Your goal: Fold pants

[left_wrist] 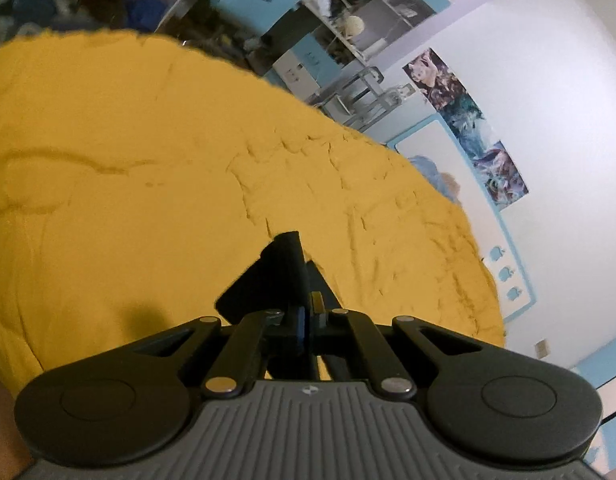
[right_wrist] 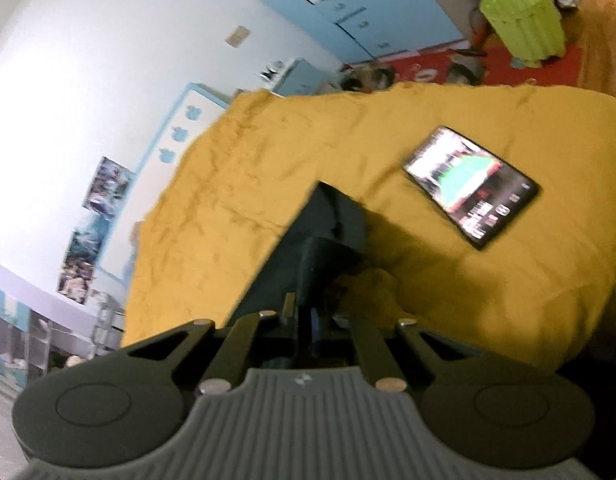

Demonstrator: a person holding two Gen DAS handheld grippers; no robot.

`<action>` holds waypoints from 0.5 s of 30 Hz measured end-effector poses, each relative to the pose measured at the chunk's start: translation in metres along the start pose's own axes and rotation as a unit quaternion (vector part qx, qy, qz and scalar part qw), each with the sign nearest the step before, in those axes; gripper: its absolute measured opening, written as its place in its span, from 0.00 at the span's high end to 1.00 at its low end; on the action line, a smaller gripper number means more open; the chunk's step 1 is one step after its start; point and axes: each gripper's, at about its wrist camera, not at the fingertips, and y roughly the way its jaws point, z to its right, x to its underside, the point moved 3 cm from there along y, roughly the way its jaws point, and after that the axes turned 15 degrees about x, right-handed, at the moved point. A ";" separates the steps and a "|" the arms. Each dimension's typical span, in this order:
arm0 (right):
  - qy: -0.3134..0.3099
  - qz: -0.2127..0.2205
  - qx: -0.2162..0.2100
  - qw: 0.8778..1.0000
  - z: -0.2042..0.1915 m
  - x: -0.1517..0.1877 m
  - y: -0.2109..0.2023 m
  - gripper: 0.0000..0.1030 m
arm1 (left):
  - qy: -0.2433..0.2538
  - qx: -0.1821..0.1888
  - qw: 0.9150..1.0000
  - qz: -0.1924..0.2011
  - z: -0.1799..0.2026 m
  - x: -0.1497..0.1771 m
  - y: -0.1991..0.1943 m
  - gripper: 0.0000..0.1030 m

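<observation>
Both grippers clamped on dark pants corners, risk of slip

We see left gripper [left_wrist: 298,264] and right gripper [right_wrist: 327,240] fully closed on pants [right_wrist: 284,272]; thin bite may slip over bedspread [left_wrist: 128,200], near tablet [right_wrist: 471,186] at right.

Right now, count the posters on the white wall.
3, in a row on the wall beyond the yellow blanket: top, middle, bottom. More may be hidden.

Both views lit bright, w/ heavy fisheye bending at edges. White wall [right_wrist: 68,60] blown out at 10 o'clock in right view; motion blur seen esp. on tablet [right_wrist: 471,186]. Left view sharper, corners vignetted dark.
</observation>
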 end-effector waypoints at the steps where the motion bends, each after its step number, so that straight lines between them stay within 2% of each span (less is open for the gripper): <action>1: -0.005 -0.002 0.007 1.000 0.000 0.001 0.002 1.00 | 0.006 -0.022 1.000 -0.010 -0.004 0.001 0.007 0.99; 2: -0.010 -0.006 0.020 1.000 0.002 0.002 0.005 1.00 | -0.002 -0.037 0.999 -0.020 -0.012 0.005 0.012 0.99; 4: 0.019 -0.029 0.038 0.999 0.013 0.003 0.012 1.00 | -0.040 -0.054 0.997 -0.028 -0.030 0.010 0.017 1.00; 8: 0.021 -0.017 0.023 0.999 0.007 -0.001 0.000 1.00 | -0.025 -0.037 0.999 -0.012 -0.019 0.004 0.007 1.00; 12: 0.019 -0.010 0.004 1.000 -0.013 -0.014 -0.002 1.00 | -0.025 -0.028 0.999 -0.023 -0.006 -0.011 0.016 0.99; 15: 0.030 -0.012 -0.001 0.999 -0.025 -0.023 0.006 1.00 | -0.025 -0.036 0.998 -0.033 0.001 -0.018 0.029 0.99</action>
